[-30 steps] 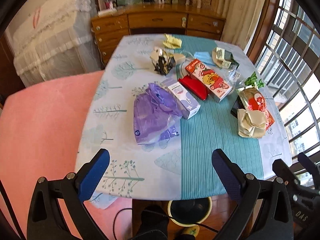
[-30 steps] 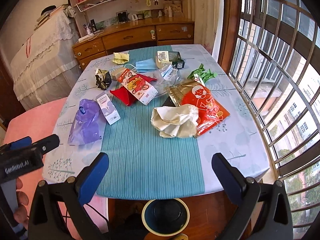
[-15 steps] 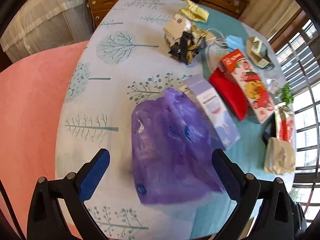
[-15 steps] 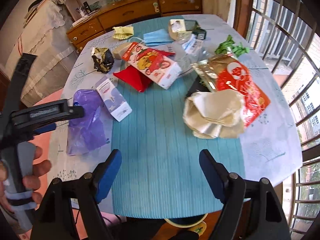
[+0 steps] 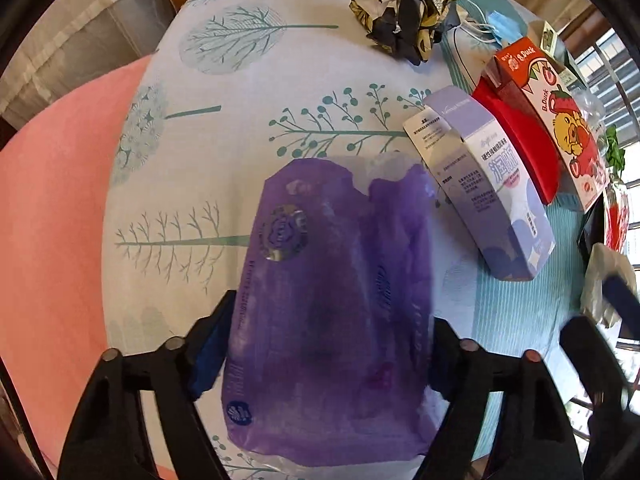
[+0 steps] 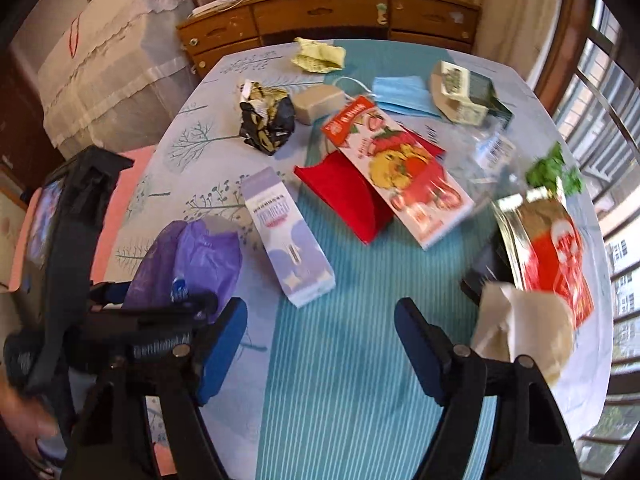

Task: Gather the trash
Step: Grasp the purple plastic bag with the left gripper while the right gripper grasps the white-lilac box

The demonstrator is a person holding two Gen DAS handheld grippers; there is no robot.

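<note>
On tablecloth (image 5: 248,92) | left hand-held gripper (image 5: 320,344) straddles purple bag (image 5: 332,320) | unclosed

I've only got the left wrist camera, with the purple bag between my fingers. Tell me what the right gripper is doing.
Observer: The right gripper is open and empty, over the teal striped runner.
Operator: Give me the closest piece of trash to it.
Observer: That is the crumpled beige paper, just outside its right-hand finger.
Operator: Name what's at the far end of the table.
Observer: There is a crumpled yellow paper, with a wooden dresser behind it.
</note>
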